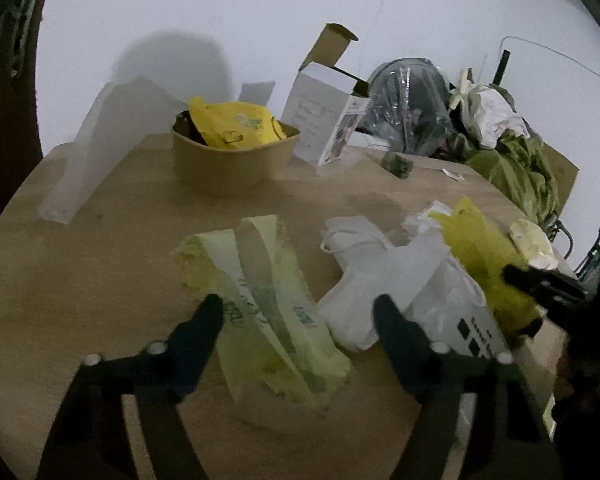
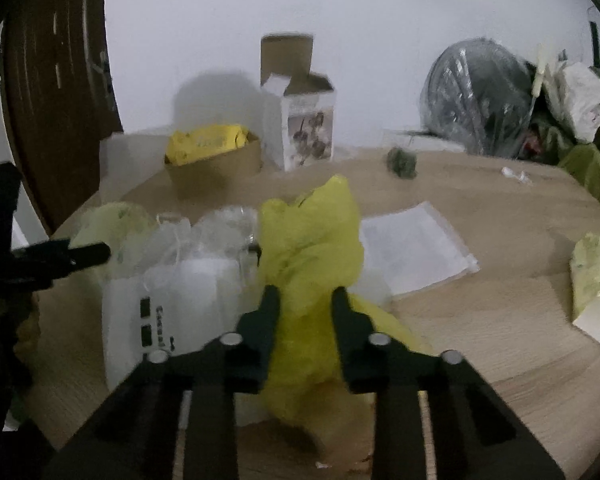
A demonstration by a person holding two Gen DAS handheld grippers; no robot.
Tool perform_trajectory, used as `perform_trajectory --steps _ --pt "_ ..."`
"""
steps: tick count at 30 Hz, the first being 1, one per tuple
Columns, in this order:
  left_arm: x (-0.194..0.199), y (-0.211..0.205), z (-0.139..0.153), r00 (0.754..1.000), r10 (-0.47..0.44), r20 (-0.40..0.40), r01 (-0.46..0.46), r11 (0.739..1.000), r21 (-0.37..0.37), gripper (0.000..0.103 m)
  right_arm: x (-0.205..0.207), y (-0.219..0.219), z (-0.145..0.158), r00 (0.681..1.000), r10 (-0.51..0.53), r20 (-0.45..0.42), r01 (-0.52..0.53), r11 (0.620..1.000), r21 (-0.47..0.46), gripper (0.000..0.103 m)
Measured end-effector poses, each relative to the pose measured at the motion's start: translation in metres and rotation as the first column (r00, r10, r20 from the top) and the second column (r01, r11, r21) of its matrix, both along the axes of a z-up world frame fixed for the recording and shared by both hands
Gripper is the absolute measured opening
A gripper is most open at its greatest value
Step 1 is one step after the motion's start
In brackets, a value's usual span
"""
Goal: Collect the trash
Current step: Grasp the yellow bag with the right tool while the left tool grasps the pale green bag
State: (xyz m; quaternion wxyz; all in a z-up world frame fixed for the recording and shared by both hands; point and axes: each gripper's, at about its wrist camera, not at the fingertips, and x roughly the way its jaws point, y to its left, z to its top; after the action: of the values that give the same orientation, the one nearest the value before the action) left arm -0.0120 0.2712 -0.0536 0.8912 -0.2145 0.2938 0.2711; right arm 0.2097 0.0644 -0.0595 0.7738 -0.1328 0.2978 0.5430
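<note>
2 claws: right claw (image 2: 305, 294) pinching yellow bag (image 2: 312, 236); left claw (image 1: 298, 306) wide, straddling green wrapper (image 1: 268, 304).

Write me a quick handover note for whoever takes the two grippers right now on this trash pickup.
Right gripper: shut on the yellow plastic bag, bunched between its fingers on the table.
Left gripper: open, straddling the pale green bag, pads not yet pressing it.
White bag lies between the two bags. Brown paper bowl with a yellow wrapper stands at the back, beside the open carton.
Done: yellow bag gripped; nothing looks collected yet.
Left: grip the green bag, then gather the white bag, flat white sheet, bowl, carton and small scraps.
</note>
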Motion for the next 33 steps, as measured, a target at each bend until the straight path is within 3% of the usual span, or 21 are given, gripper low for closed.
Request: perform_trajectory --steps 1,3,5,9,13,21,33 --pt "0.0 0.0 0.0 1.0 -0.002 0.003 0.002 1.0 -0.004 0.063 0.0 -0.005 0.004 1.0 -0.006 0.005 0.006 1.0 0.018 0.019" --pt "-0.001 0.001 -0.001 1.0 -0.011 0.003 0.011 1.0 -0.009 0.039 -0.002 -0.013 0.012 1.0 -0.017 0.018 0.016 0.998 0.061 0.015" --pt "-0.003 -0.001 0.0 1.0 -0.025 0.003 0.025 1.0 -0.005 0.027 -0.003 -0.019 0.02 0.999 -0.031 0.025 0.028 0.995 0.096 0.012" --pt "-0.012 -0.008 0.01 0.999 -0.026 0.03 0.025 0.999 0.026 0.014 -0.006 -0.033 0.035 0.998 -0.051 0.044 0.044 0.987 0.153 0.011" --pt "-0.023 -0.016 0.025 0.998 -0.008 0.057 0.003 0.997 0.082 0.012 -0.012 -0.048 0.051 0.997 -0.059 0.05 0.047 0.975 0.216 0.011" --pt "-0.047 -0.039 0.062 0.99 -0.009 0.139 -0.019 0.979 0.201 0.006 -0.029 -0.071 0.065 0.994 -0.065 0.087 0.042 0.968 0.247 0.011" --pt "-0.03 -0.087 0.083 0.969 -0.169 0.18 0.117 0.957 0.267 0.006 -0.039 -0.129 0.065 0.985 -0.134 0.108 0.103 0.962 0.251 0.011"
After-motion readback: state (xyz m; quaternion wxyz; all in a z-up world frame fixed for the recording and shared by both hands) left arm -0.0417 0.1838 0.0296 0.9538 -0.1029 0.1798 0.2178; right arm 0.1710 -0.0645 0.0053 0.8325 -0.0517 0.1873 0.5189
